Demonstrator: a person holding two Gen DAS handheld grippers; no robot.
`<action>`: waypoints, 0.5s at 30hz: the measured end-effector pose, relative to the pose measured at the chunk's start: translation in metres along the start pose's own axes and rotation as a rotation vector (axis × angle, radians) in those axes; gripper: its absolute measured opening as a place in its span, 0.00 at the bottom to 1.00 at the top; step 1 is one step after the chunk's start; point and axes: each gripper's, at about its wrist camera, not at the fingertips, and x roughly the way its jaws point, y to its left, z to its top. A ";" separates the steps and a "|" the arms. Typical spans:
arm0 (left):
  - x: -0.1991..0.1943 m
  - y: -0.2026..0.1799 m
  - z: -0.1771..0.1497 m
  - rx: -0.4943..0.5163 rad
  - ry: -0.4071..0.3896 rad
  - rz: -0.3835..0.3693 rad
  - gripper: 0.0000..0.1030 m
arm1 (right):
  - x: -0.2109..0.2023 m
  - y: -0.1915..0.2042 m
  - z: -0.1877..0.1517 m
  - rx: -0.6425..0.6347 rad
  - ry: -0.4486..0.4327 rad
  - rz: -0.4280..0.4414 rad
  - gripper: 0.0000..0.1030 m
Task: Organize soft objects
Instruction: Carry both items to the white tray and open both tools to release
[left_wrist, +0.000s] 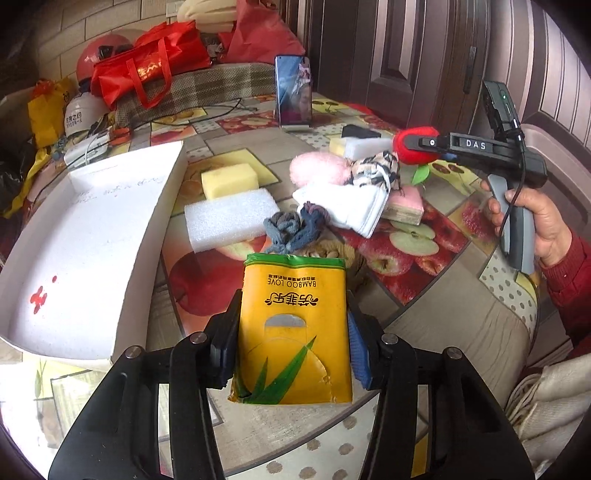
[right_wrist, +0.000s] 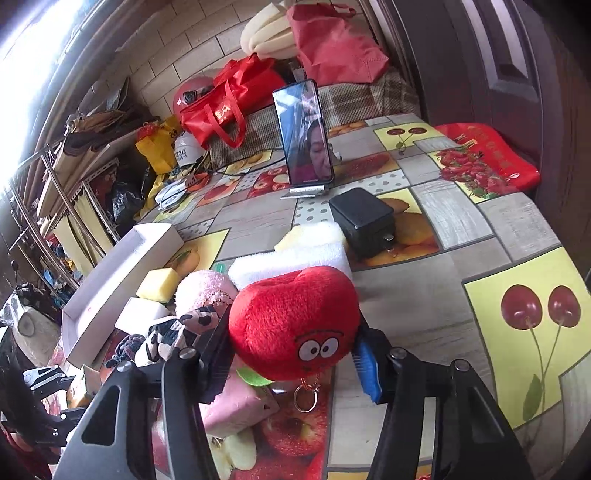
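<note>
My left gripper (left_wrist: 293, 332) is shut on a yellow tissue pack (left_wrist: 293, 328) marked BAMBOO LOVE and holds it above the table, right of the open white box (left_wrist: 85, 236). My right gripper (right_wrist: 295, 350) is shut on a red plush apple (right_wrist: 295, 321) with eyes, a green leaf and a key ring; it also shows in the left wrist view (left_wrist: 413, 144) at the right. On the table lie a yellow sponge (left_wrist: 229, 180), a white foam block (left_wrist: 231, 218), a pink plush (left_wrist: 317, 168), a leopard scrunchie (left_wrist: 376, 170), a white cloth (left_wrist: 351, 206), a grey-blue scrunchie (left_wrist: 295, 227) and a pink sponge (left_wrist: 404, 205).
A phone on a stand (right_wrist: 304, 134) stands at the back of the fruit-print table (right_wrist: 461, 221), with a black box (right_wrist: 364, 218) in front of it. Red bags (left_wrist: 147, 70), helmets and cables crowd the back left. A wooden door is behind on the right.
</note>
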 end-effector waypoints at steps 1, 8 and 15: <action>-0.010 -0.002 0.008 0.001 -0.050 0.003 0.47 | -0.010 0.004 0.002 -0.009 -0.042 -0.001 0.55; -0.083 -0.021 0.064 0.011 -0.464 0.064 0.47 | -0.081 0.055 0.013 -0.125 -0.359 0.060 0.55; -0.127 -0.032 0.082 0.016 -0.644 0.059 0.47 | -0.131 0.095 0.019 -0.255 -0.563 0.099 0.55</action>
